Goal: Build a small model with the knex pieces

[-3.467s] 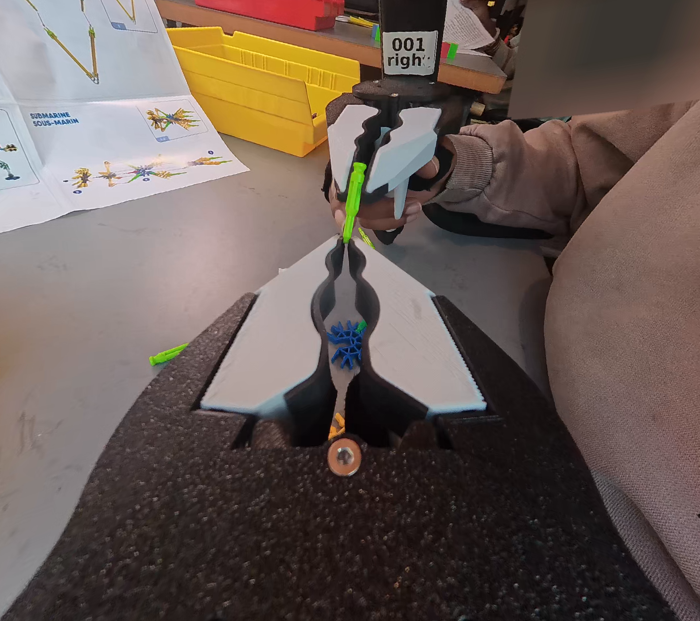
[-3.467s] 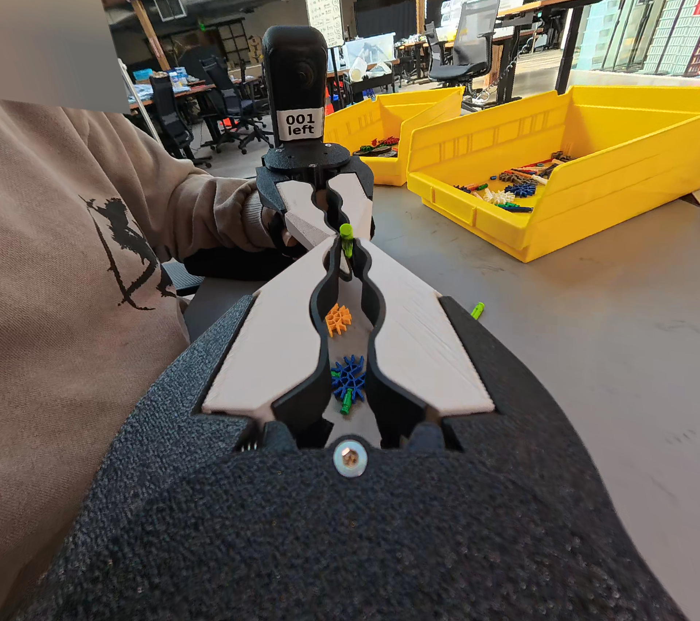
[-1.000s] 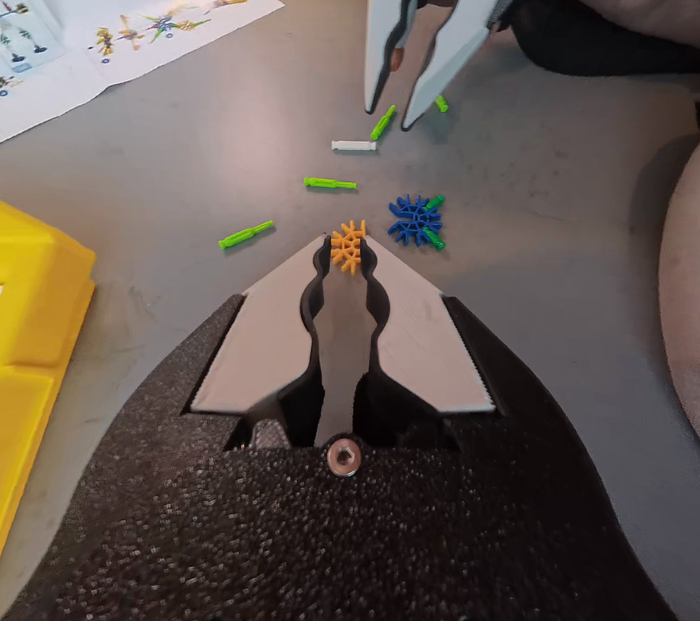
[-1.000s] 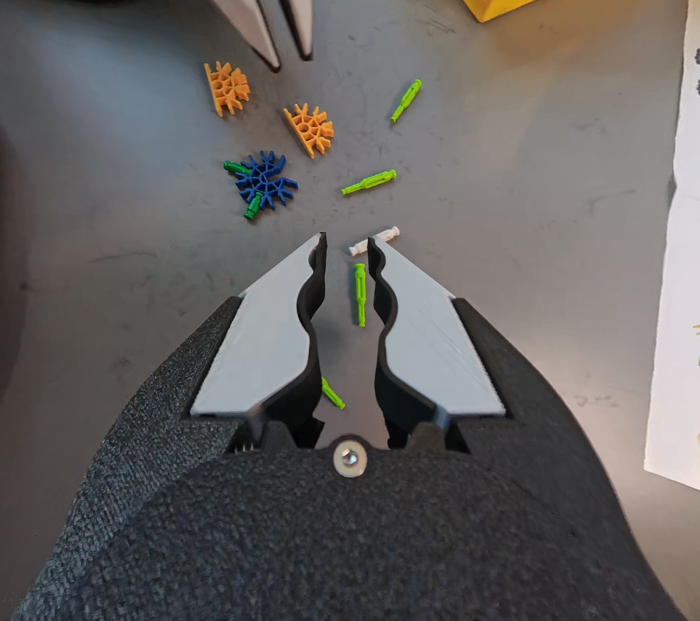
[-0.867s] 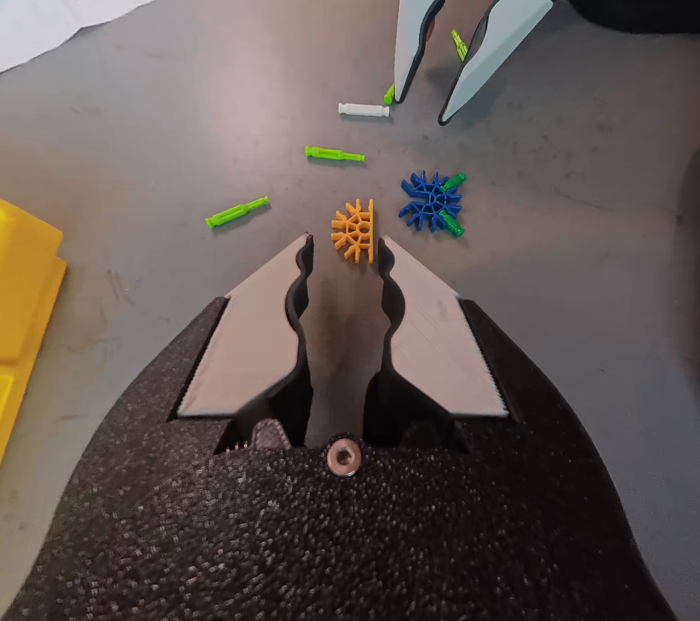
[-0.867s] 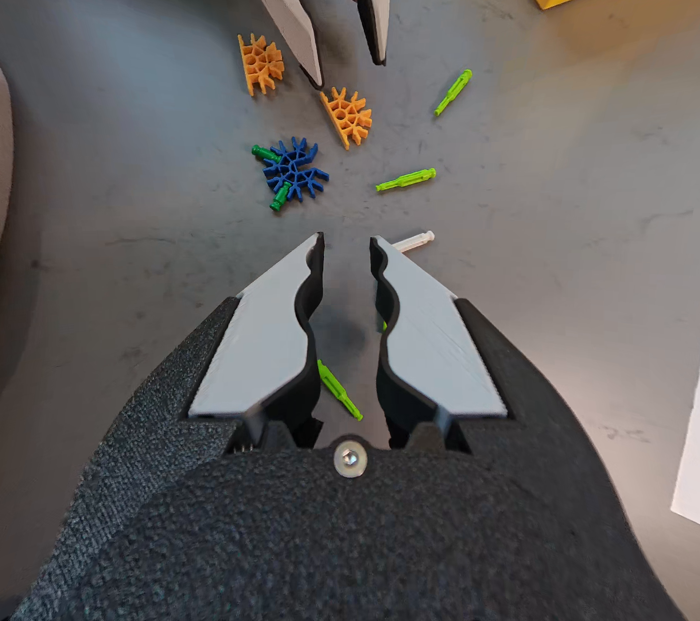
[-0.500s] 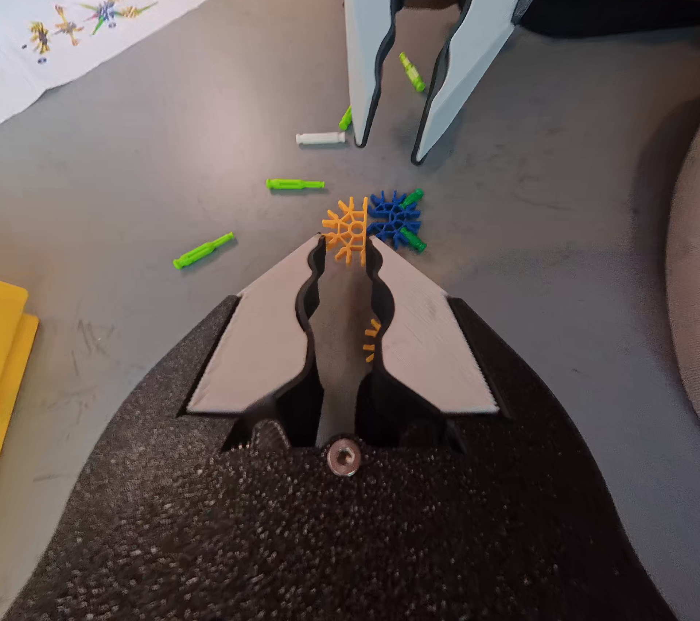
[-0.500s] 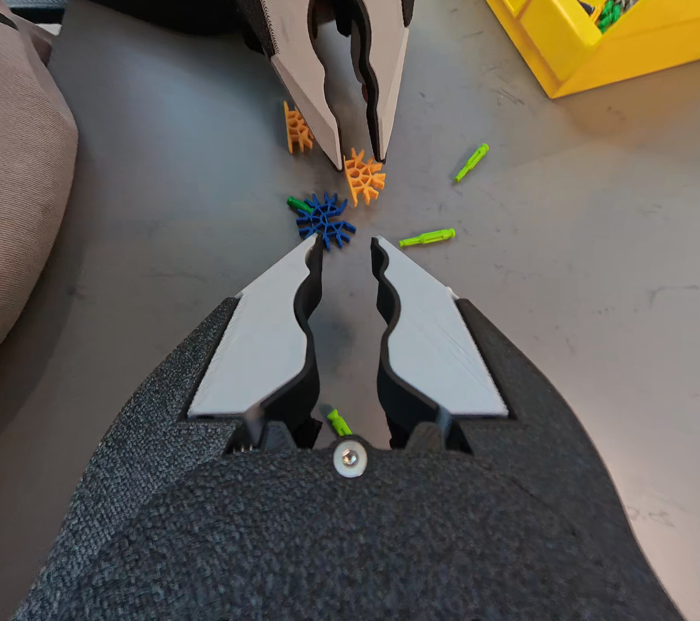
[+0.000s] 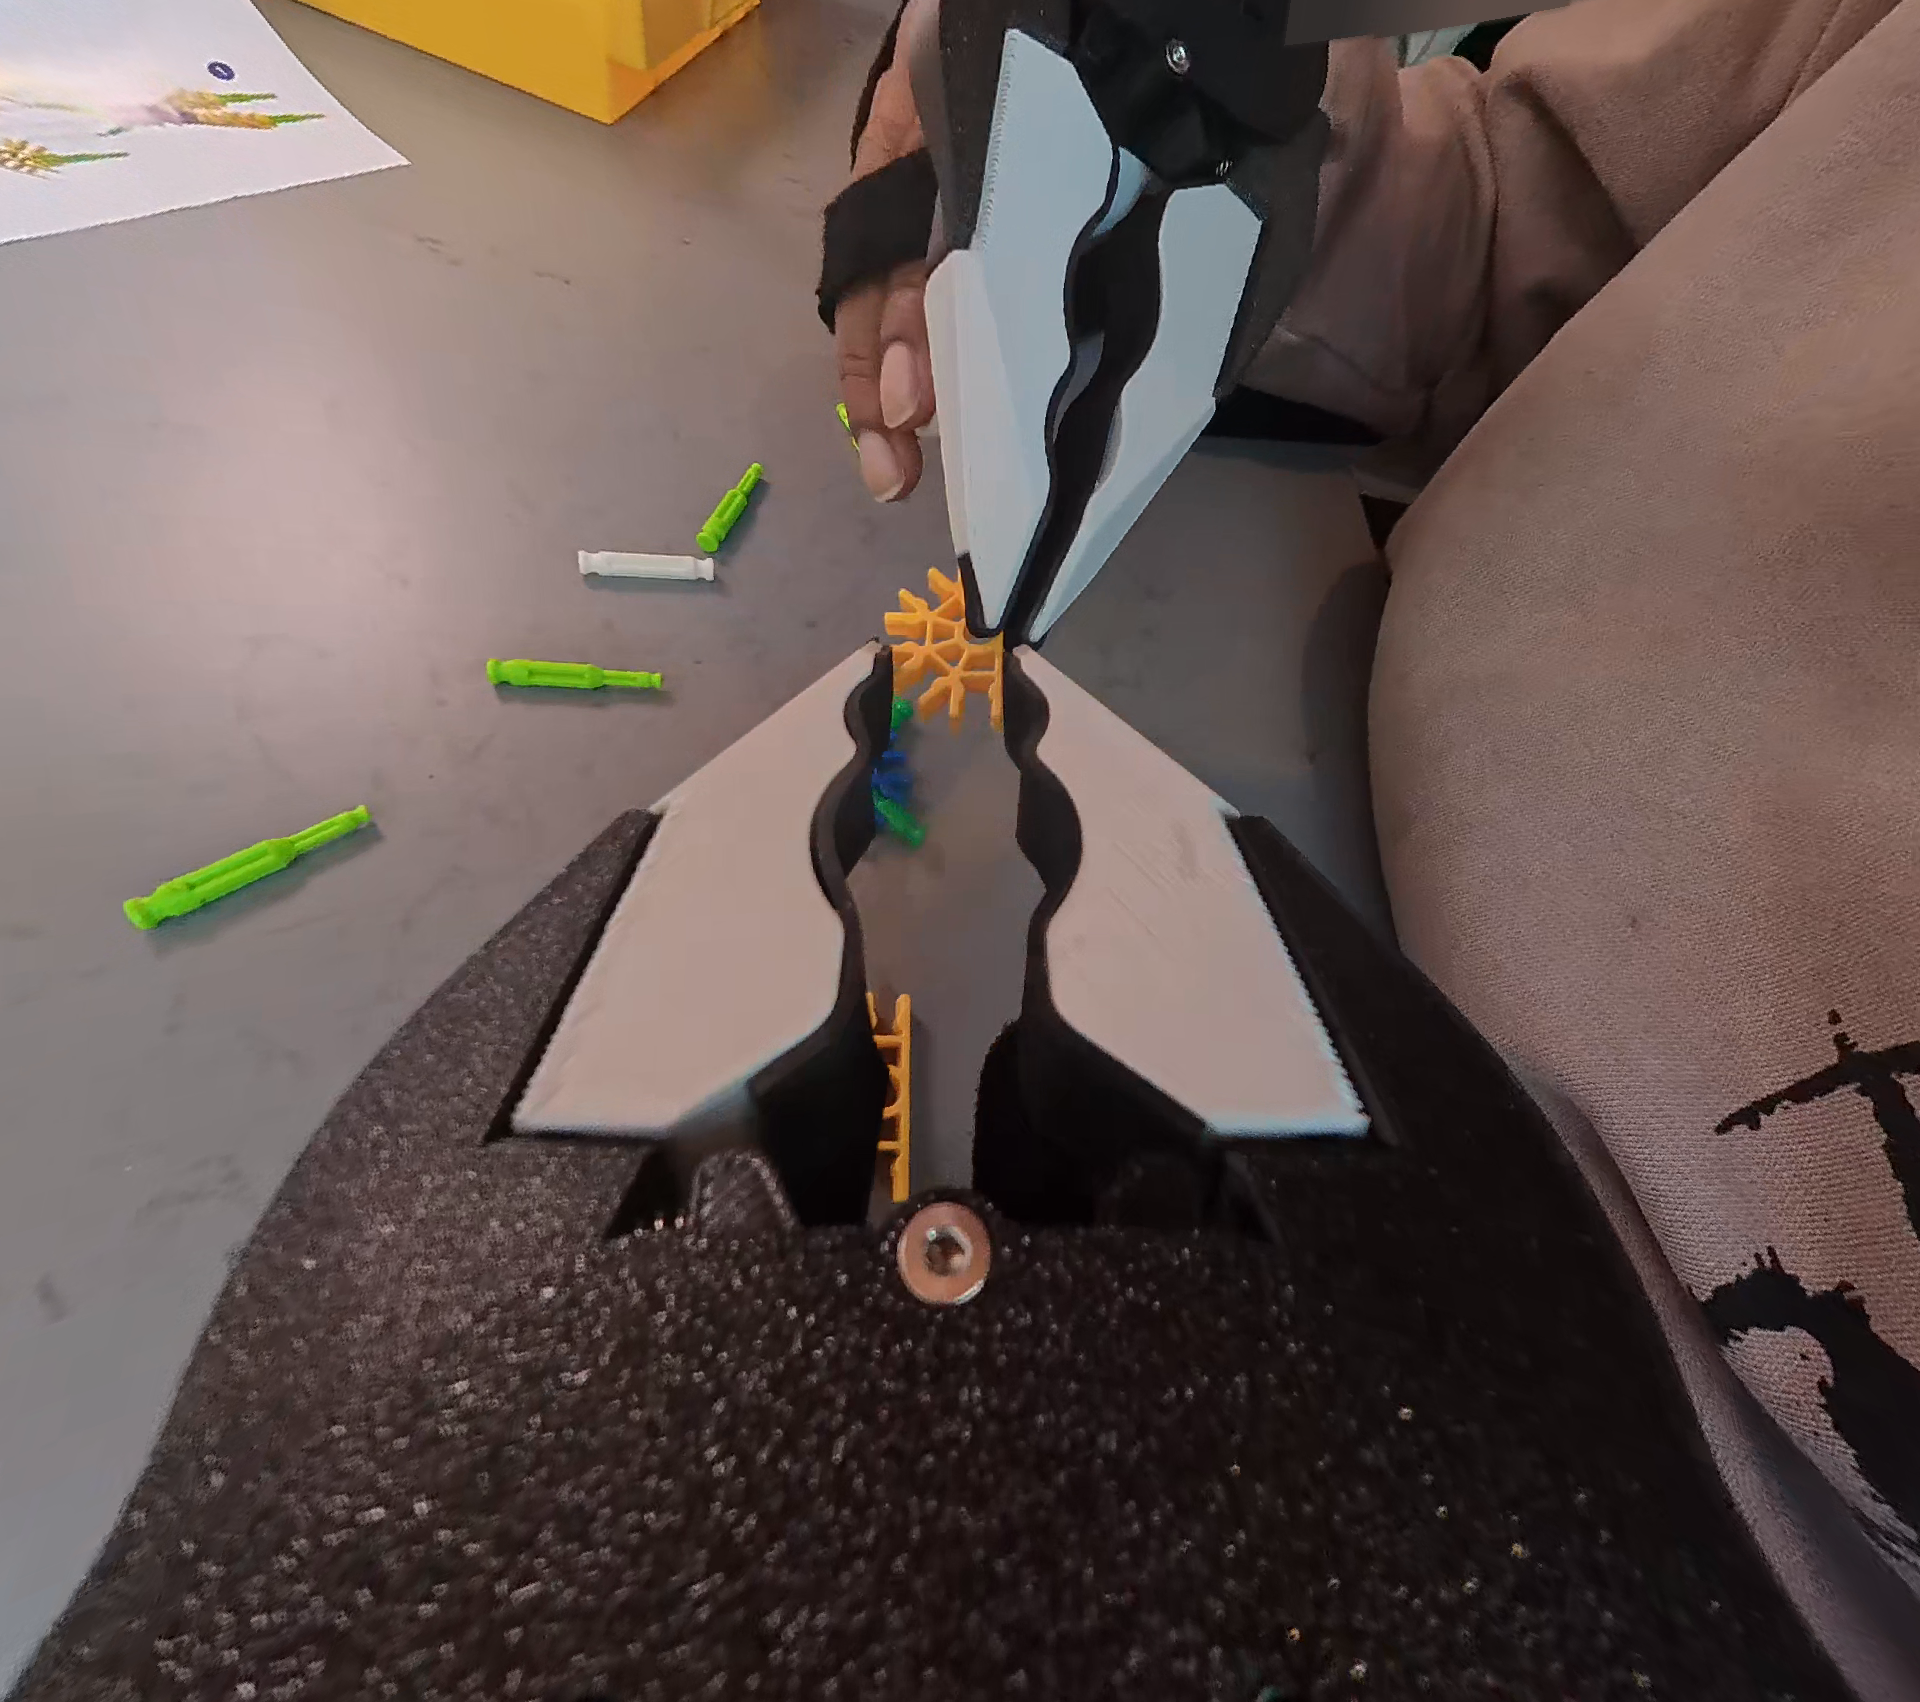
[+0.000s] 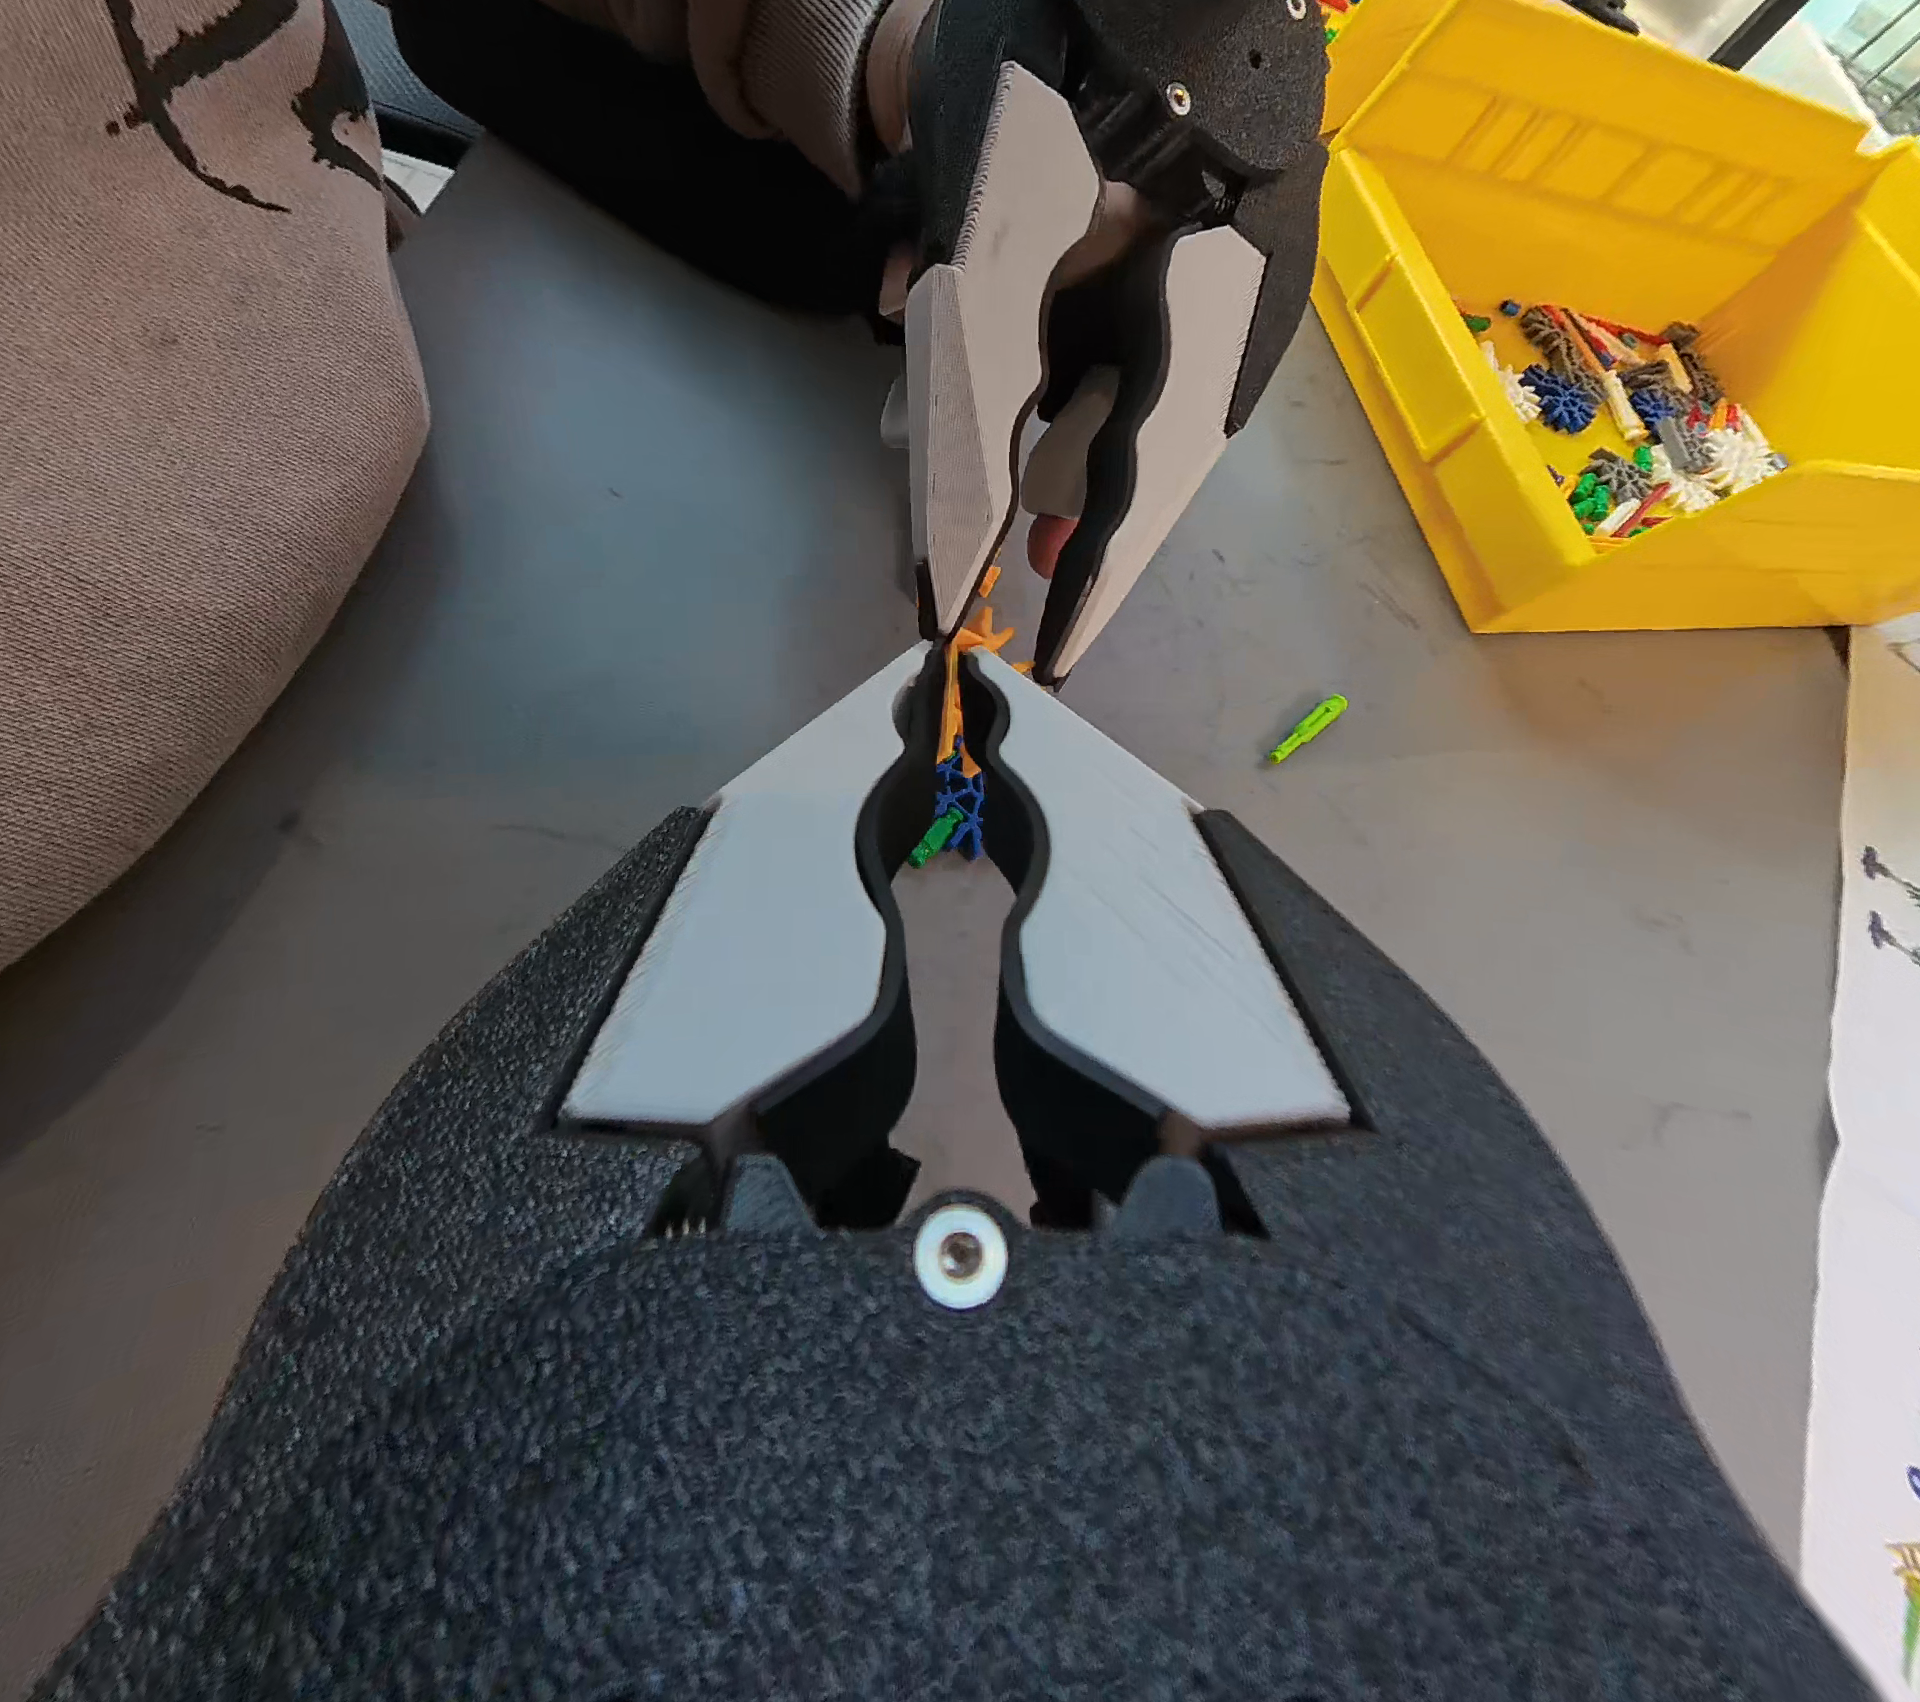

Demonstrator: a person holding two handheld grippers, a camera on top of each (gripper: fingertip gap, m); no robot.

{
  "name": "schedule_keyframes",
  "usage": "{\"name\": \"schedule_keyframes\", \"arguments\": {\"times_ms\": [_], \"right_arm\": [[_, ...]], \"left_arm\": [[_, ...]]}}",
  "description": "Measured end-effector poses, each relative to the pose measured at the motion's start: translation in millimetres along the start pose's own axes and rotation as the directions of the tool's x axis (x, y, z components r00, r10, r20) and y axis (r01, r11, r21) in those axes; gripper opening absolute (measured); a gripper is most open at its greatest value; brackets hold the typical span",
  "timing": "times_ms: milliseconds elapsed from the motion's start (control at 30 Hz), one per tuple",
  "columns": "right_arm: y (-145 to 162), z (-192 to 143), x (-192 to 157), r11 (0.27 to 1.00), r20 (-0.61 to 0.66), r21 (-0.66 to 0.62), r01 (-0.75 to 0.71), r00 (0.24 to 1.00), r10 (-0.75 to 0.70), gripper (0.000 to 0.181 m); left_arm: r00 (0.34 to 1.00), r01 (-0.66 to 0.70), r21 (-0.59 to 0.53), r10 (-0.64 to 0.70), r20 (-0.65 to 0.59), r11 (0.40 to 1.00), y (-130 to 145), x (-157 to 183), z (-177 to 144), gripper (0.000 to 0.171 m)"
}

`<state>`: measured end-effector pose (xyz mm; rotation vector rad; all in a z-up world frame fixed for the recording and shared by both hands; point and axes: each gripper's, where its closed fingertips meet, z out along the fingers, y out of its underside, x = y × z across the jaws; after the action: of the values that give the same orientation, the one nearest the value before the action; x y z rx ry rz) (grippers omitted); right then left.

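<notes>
Orange connector (image 9: 940, 663) sitting raised off grey table (image 9: 312, 405), caught between both tools so each can bear on it. Right gripper (image 10: 951, 665) pinching it edge-on, tips nearly together, clamped on its flat faces. Left gripper (image 9: 943, 660) bracketing same piece, tips parted, piece lying in gap; actual squeeze unclear. Blue connector with green rods (image 10: 956, 811) lying on table under tips. Second orange piece (image 9: 891, 1096) lying below left gripper's base. Loose green rods (image 9: 244, 868) and white rod (image 9: 644, 564) lying scattered near. Yellow bin (image 10: 1662, 364) of parts standing well apart.
</notes>
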<state>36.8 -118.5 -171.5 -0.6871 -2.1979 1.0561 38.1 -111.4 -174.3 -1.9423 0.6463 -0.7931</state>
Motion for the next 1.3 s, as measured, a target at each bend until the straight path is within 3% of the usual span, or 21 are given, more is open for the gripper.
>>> {"name": "schedule_keyframes", "arguments": {"times_ms": [133,233,367,467,567,633,733,833,933,1000,1167,1300], "right_arm": [[1,-6,10,0.985,0.028,0.038,-0.171,0.985,0.17,0.0],[7,-12,22,0.929,0.064,0.063,-0.365,0.93,0.362,0.0],[-4,-14,24,0.811,0.194,0.127,-0.572,0.816,0.545,0.0],[-11,-14,24,0.682,0.302,0.138,-0.718,0.687,0.661,0.0],[-16,-17,25,0.557,0.411,0.128,-0.82,0.555,0.723,0.0],[-16,-18,26,0.529,0.431,0.129,-0.839,0.528,0.732,0.0],[-13,-18,32,0.56,0.378,0.152,-0.814,0.572,0.728,0.0],[2,-16,40,0.716,0.182,0.155,-0.681,0.732,0.656,0.006],[1,-21,36,0.902,0.037,0.118,-0.415,0.91,0.413,0.023],[-3,-21,29,0.968,-0.029,0.085,-0.235,0.971,0.238,0.028],[7,-5,23,0.993,-0.16,-0.092,0.068,0.984,-0.082,0.033],[12,-2,26,0.99,-0.182,-0.116,0.073,0.979,-0.094,0.007]], "left_arm": [[0.998,-0.03,0.036,0.028,0.058,0.999,-7,-7,-6,0.022],[0.993,-0.058,0.066,0.051,0.105,0.996,-12,-13,-13,0.022],[0.984,-0.102,0.092,0.087,0.153,0.991,-18,-15,-14,0.022],[0.978,-0.15,0.091,0.134,0.163,0.985,-21,-11,-10,0.021],[0.971,-0.175,0.084,0.159,0.176,0.981,-21,-10,-8,0.01],[0.98,-0.141,0.093,0.126,0.152,0.986,-21,-9,-8,0.009],[0.995,-0.036,0.097,0.027,0.093,0.995,-19,-8,-7,0.006],[0.979,0.196,0.057,-0.198,0.037,0.979,-9,-14,-2,0.006],[0.937,0.35,0.057,-0.349,-0.033,0.935,-8,-15,-2,0.006],[0.915,0.402,0.056,-0.399,-0.058,0.914,-7,-16,-2,0.006],[0.879,0.469,0.028,-0.464,-0.106,0.883,-4,-13,1,0.005],[0.881,0.467,0.026,-0.462,-0.097,0.884,-2,-14,2,0.005]]}}
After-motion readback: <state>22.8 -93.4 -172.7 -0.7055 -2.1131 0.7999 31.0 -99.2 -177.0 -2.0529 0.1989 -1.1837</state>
